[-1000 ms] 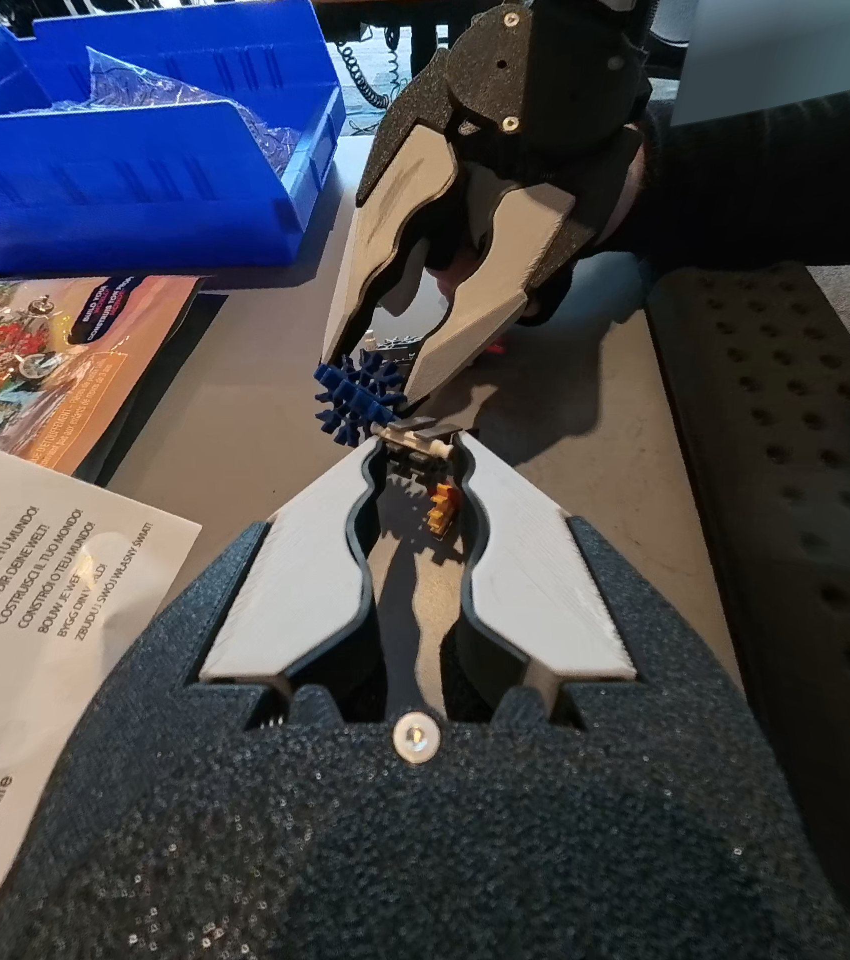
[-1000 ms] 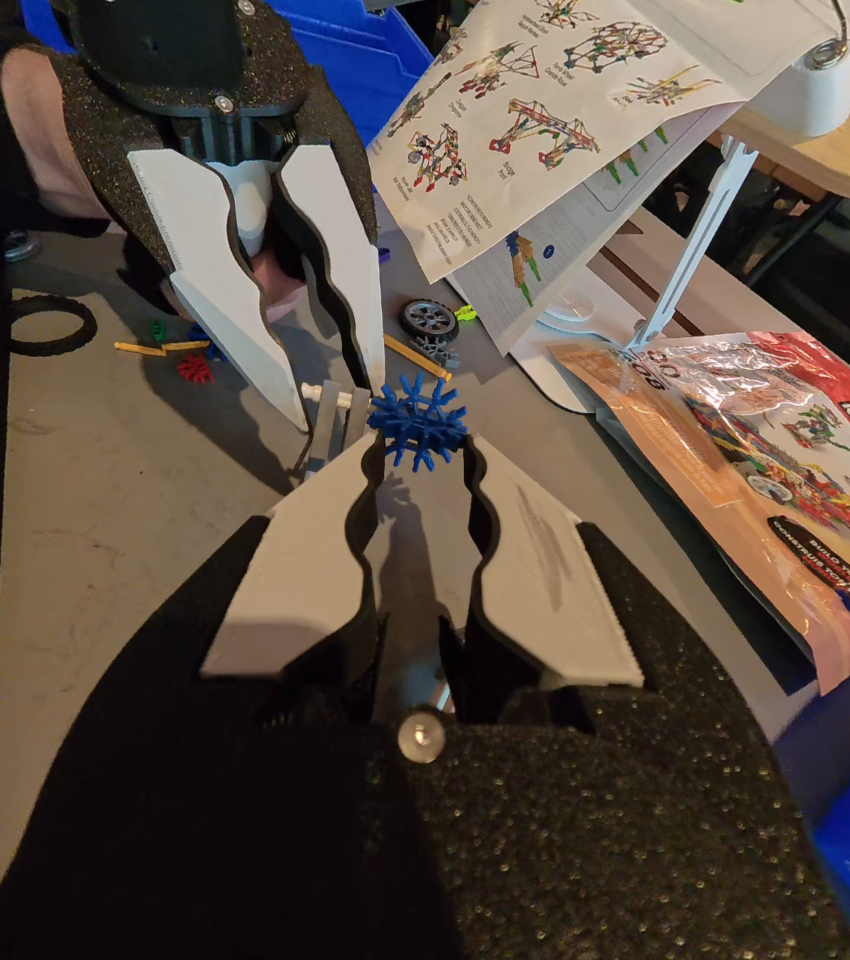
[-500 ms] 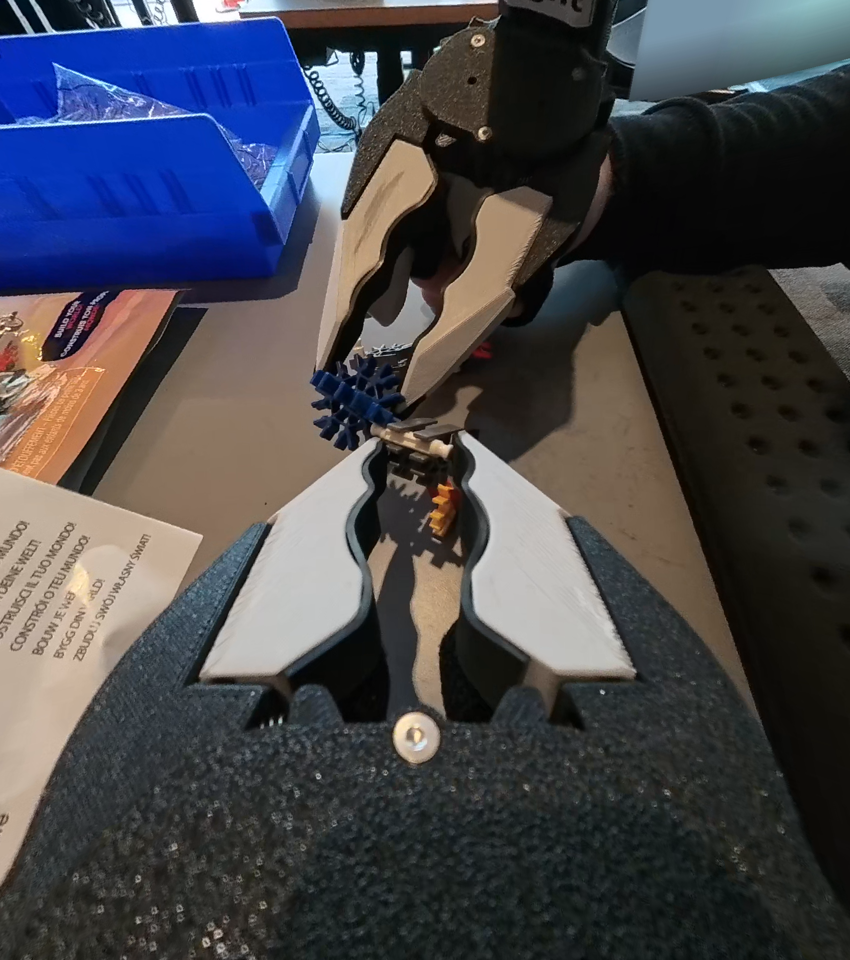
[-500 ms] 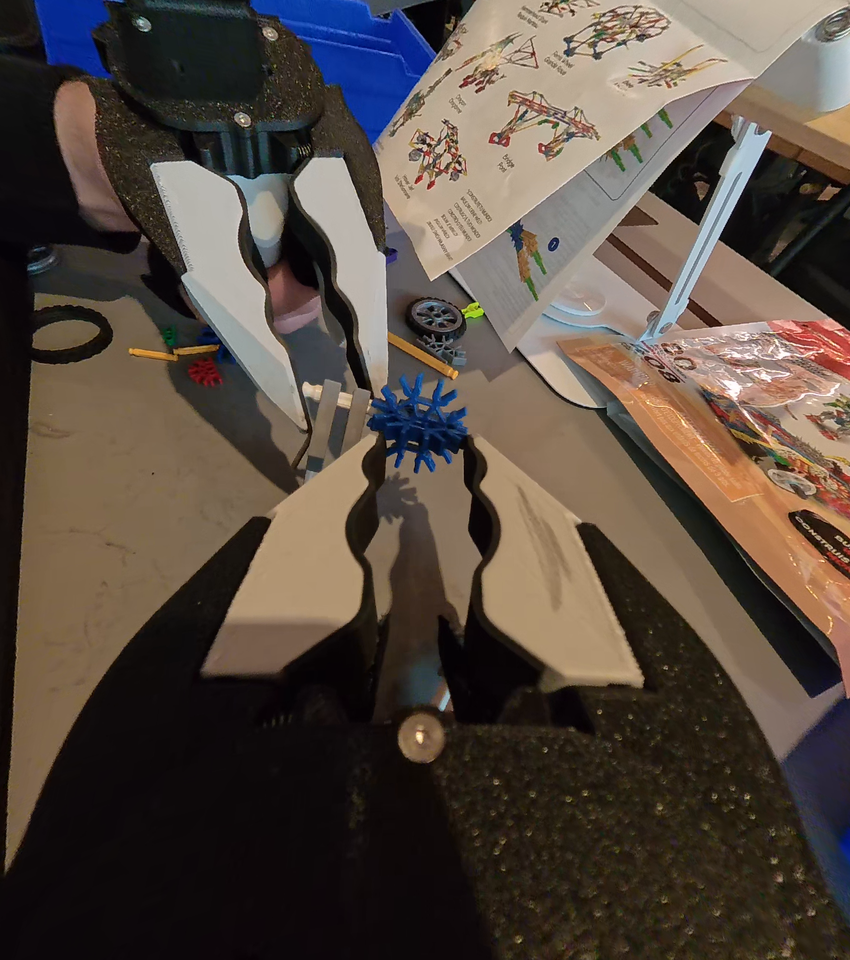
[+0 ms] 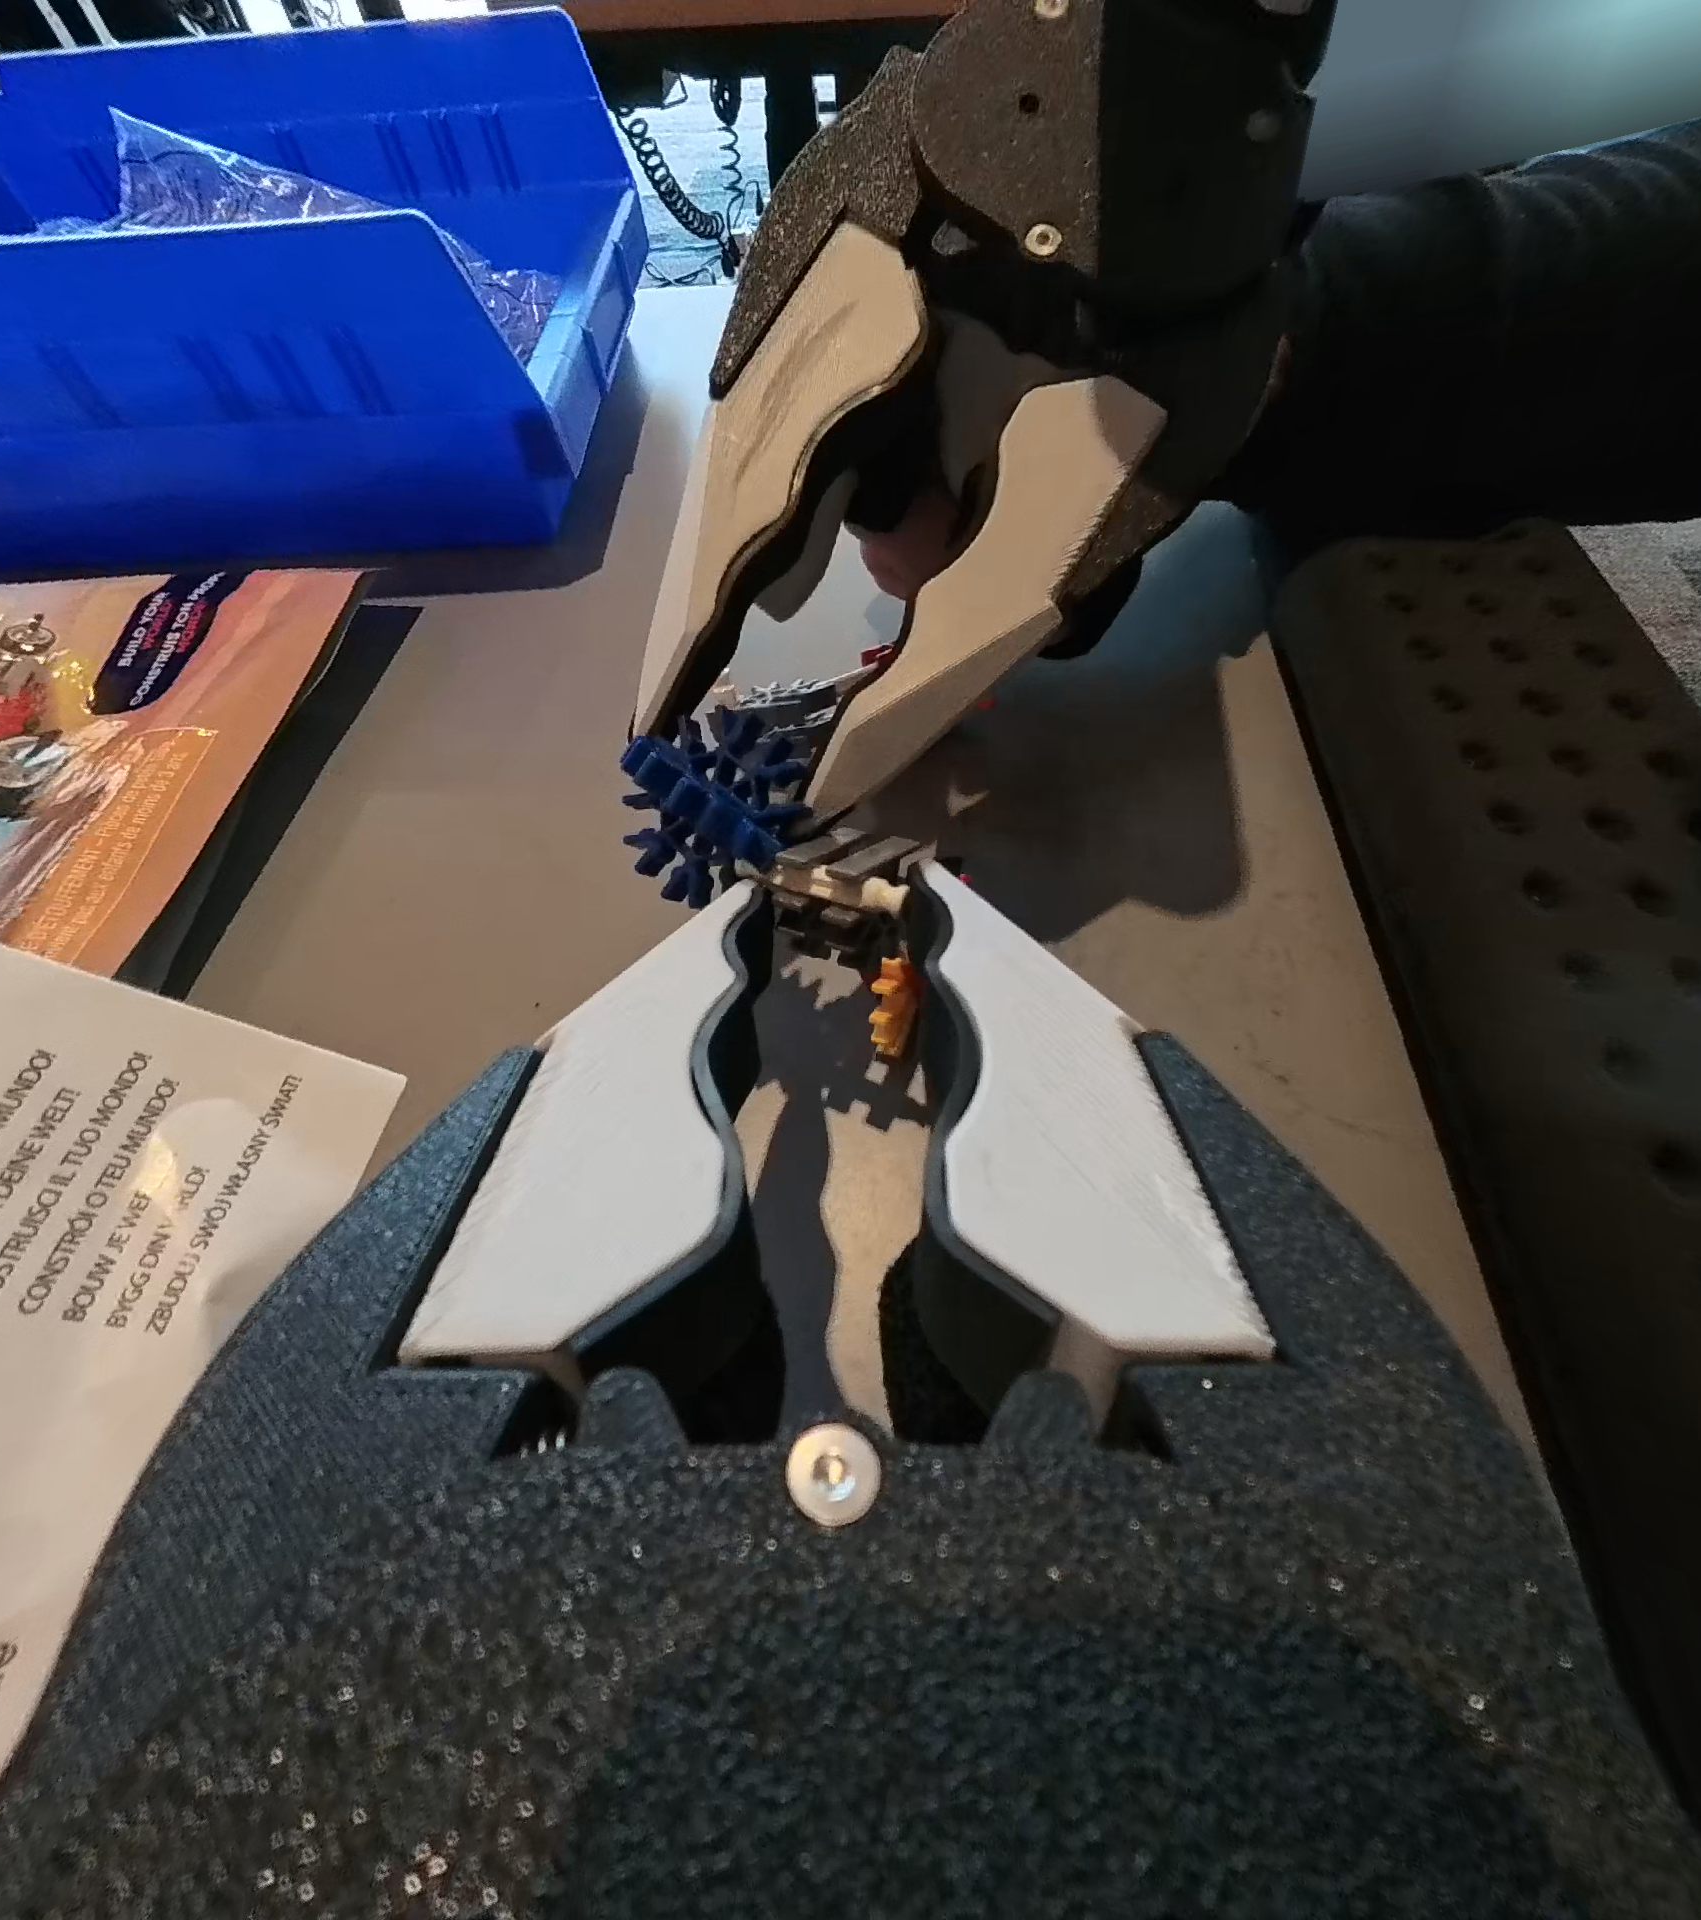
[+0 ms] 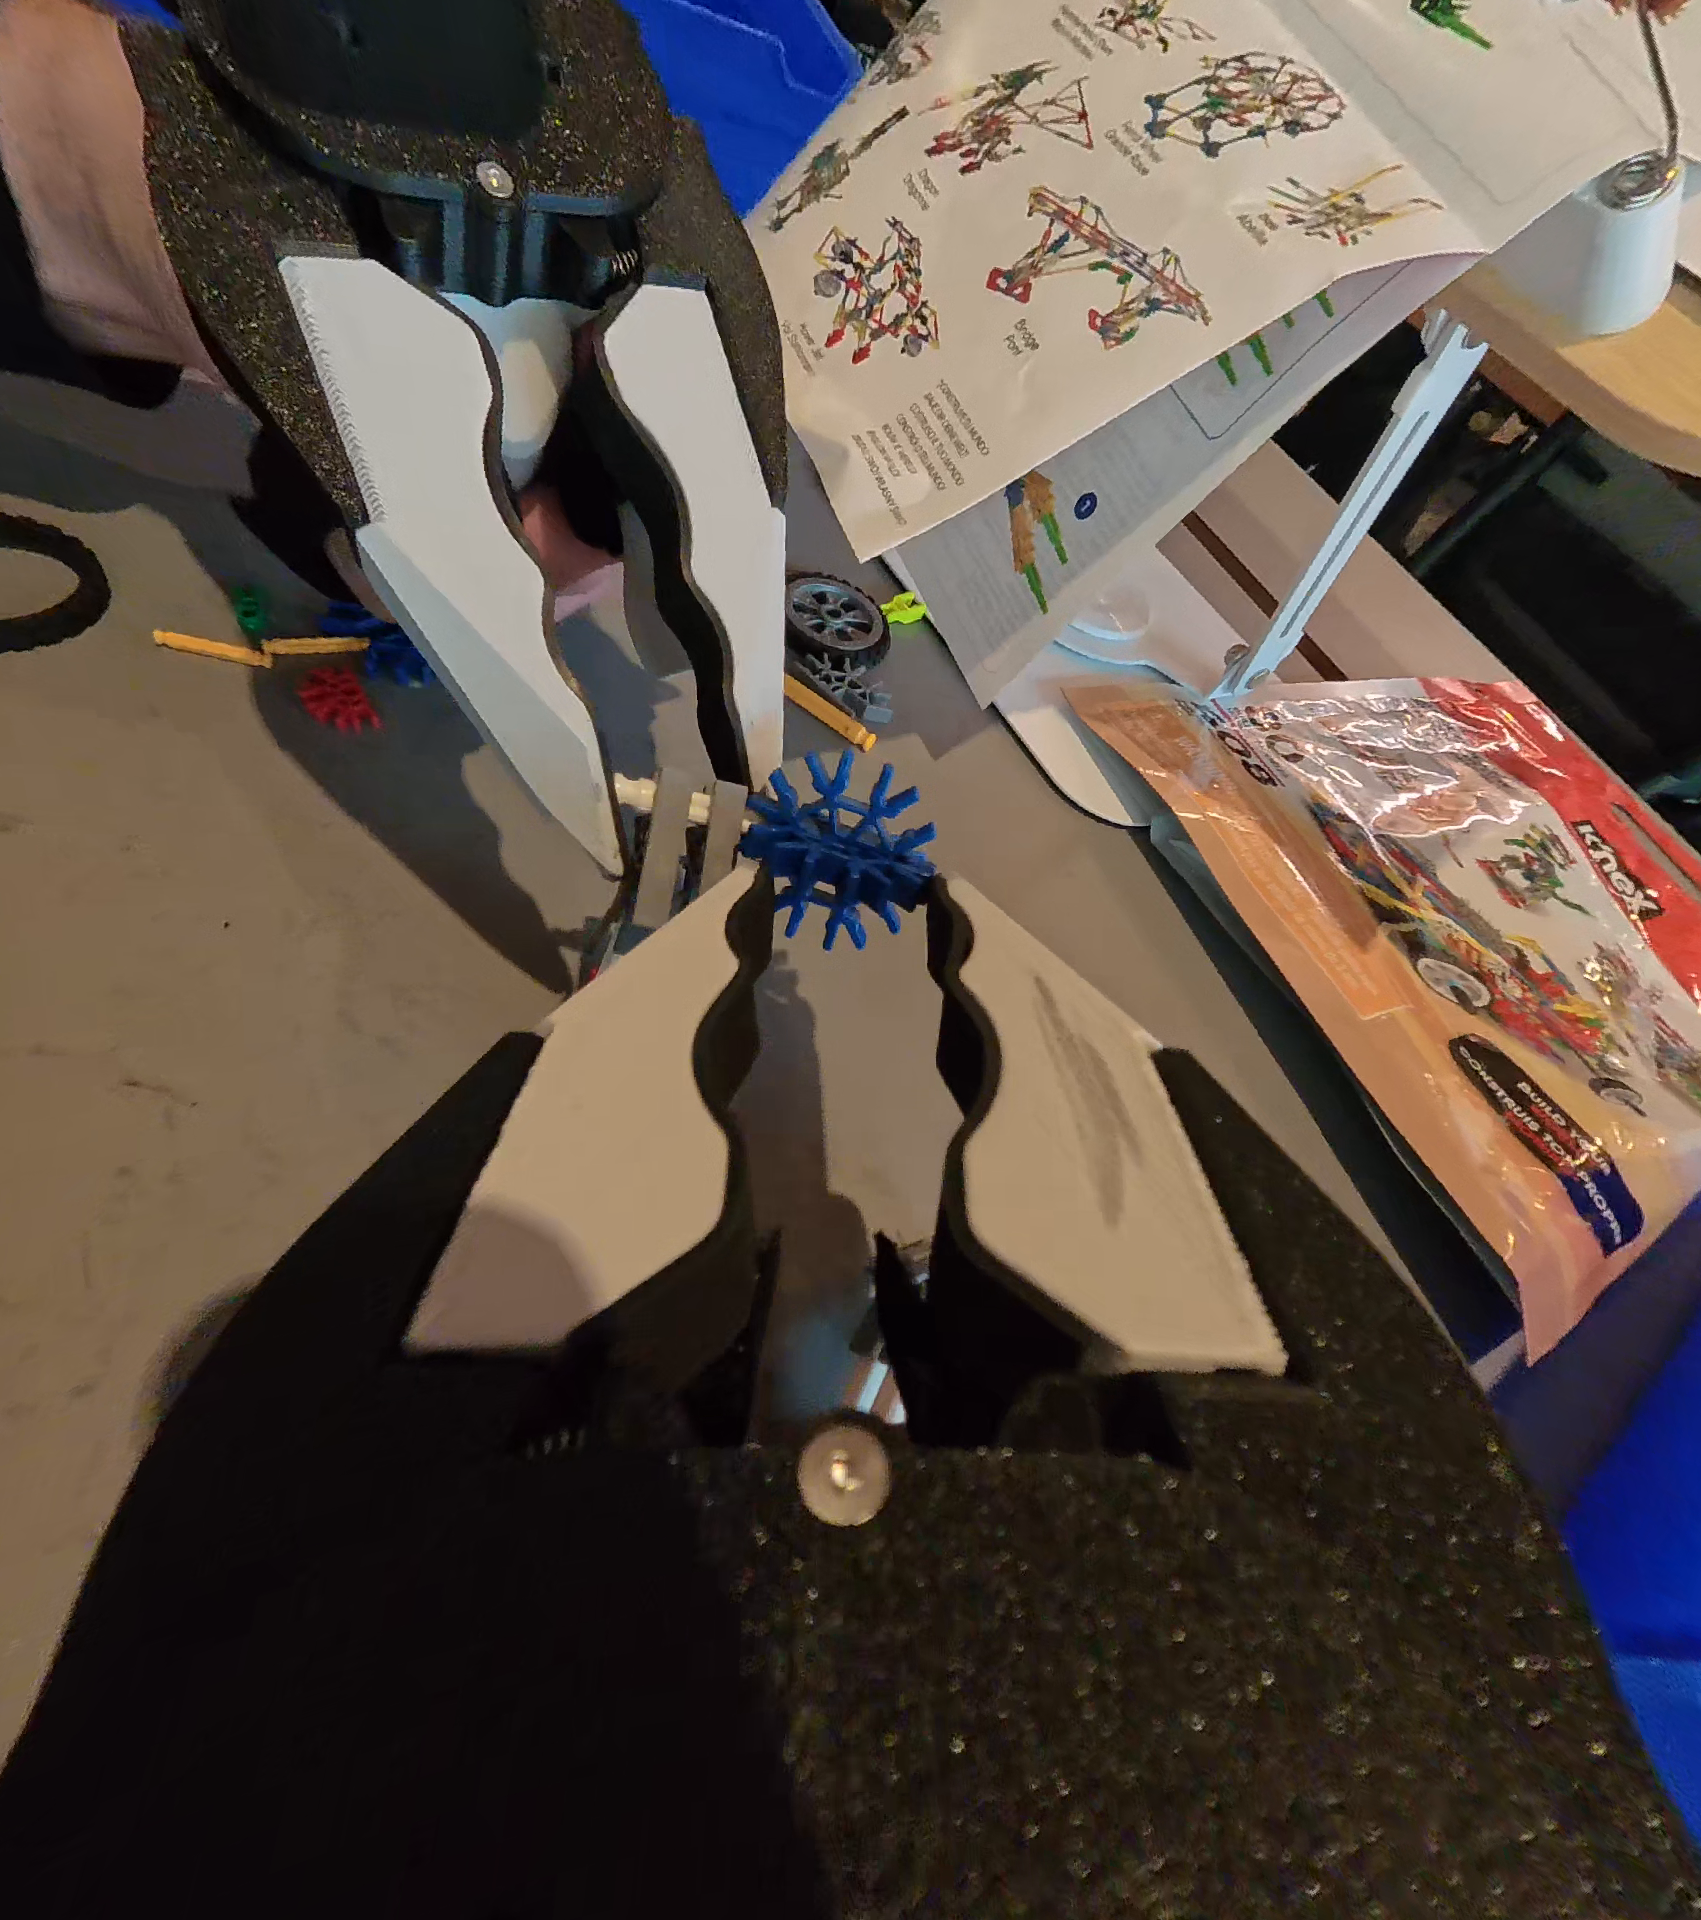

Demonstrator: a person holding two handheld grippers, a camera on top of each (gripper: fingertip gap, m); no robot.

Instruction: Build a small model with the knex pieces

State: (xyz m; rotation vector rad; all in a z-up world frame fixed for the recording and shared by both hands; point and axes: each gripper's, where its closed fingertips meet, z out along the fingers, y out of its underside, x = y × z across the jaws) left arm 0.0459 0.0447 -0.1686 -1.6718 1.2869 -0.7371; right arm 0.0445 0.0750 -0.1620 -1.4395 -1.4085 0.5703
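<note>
A: While the right tool (image 6: pixel 841 883) pinches the blue snowflake connector (image 6: pixel 838 847), what grips the grey-and-white piece (image 5: pixel 830 878) touching it?

B: The left tool (image 5: pixel 835 894), clamped on it, above the grey worktop (image 5: pixel 472 831).

A: Any containers?

B: Well beyond the connector, a blue bin (image 5: pixel 233 364) holds crumpled clear plastic (image 5: pixel 202 177); a printed bag of parts (image 6: pixel 1448 935) lies near the connector.

We've got two wrist cams looking close along their fingers, facing each other low over the grey table (image 5: pixel 472 831). Both share the blue snowflake connector (image 5: pixel 711 805) (image 6: pixel 841 847); the far background's probably office clutter.
</note>
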